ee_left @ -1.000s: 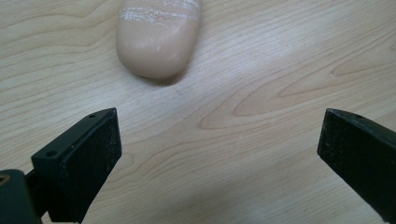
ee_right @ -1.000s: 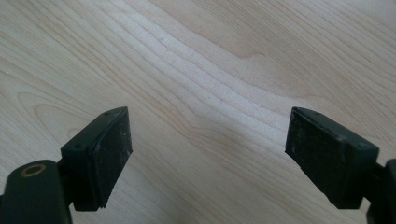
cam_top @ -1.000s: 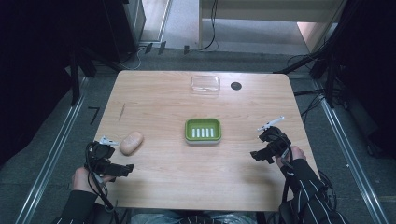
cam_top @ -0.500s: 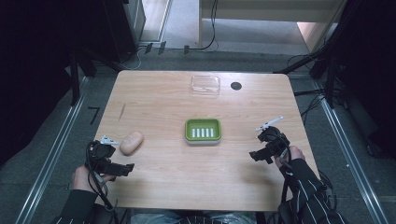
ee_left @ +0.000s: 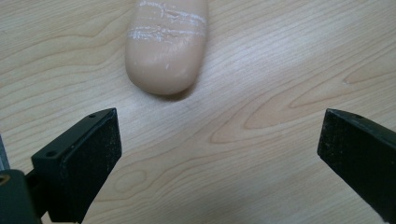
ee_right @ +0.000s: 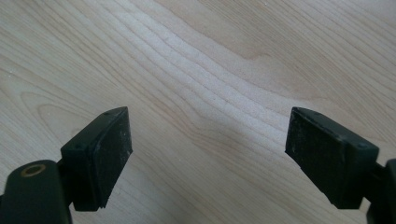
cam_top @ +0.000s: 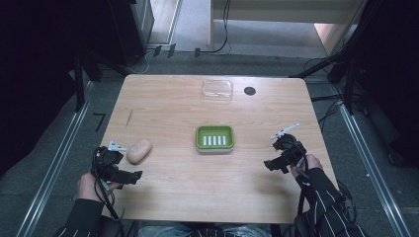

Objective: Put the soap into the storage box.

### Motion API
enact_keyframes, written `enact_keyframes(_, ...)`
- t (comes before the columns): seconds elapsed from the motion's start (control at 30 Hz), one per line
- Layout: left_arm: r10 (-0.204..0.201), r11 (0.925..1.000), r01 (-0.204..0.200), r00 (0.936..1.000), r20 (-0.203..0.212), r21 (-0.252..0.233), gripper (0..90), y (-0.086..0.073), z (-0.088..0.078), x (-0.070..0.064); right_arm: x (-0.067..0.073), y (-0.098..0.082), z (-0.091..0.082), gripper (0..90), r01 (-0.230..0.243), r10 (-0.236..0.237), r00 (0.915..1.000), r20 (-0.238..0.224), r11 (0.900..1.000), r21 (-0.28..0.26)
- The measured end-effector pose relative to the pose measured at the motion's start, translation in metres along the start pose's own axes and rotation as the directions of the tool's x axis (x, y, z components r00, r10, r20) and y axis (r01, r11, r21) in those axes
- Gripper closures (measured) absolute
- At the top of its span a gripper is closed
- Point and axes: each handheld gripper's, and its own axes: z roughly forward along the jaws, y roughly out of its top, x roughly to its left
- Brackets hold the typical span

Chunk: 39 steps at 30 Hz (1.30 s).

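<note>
A pale peach bar of soap (cam_top: 139,150) lies on the wooden table (cam_top: 168,113) near its left edge. A green soap dish (cam_top: 214,138) with white ribs sits at the table's middle. My left gripper (cam_top: 129,176) rests just below and left of the soap, open; in the left gripper view the soap (ee_left: 166,44) lies ahead of the wide-apart jaws, untouched. My right gripper (cam_top: 274,165) hovers near the right edge, open, with bare wood between its fingers (ee_right: 100,156).
A clear plastic lid or tray (cam_top: 217,90) lies at the far middle of the table beside a round black cable hole (cam_top: 250,91). Metal rails and cables run along the floor on both sides.
</note>
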Motion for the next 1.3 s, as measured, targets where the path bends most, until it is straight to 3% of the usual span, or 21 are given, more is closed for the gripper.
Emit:
enact_keyframes(0.7, 0.007, 0.9991, -0.008, 0.9997, -0.023, -0.042, 0.6, 0.024, 0.01, 0.006, 0.002, 0.001, 0.0, 15.4, 0.002, -0.002, 1.0, 0.008, 1.0, 0.001)
enact_keyframes(0.9, 0.03, 0.9991, -0.03, 0.9994, -0.016, -0.03, 0.6, 0.034, 0.017, 0.005, 0.002, 0.001, 0.0, 15.4, 0.007, -0.007, 0.9999, 0.009, 1.0, 0.002)
enact_keyframes(1.3, 0.03, 0.9995, -0.03, 0.9995, -0.005, 0.003, 0.6, 0.046, 0.03, 0.01, 0.002, 0.001, 0.0, 15.4, 0.002, -0.002, 1.0, 0.004, 1.0, 0.0)
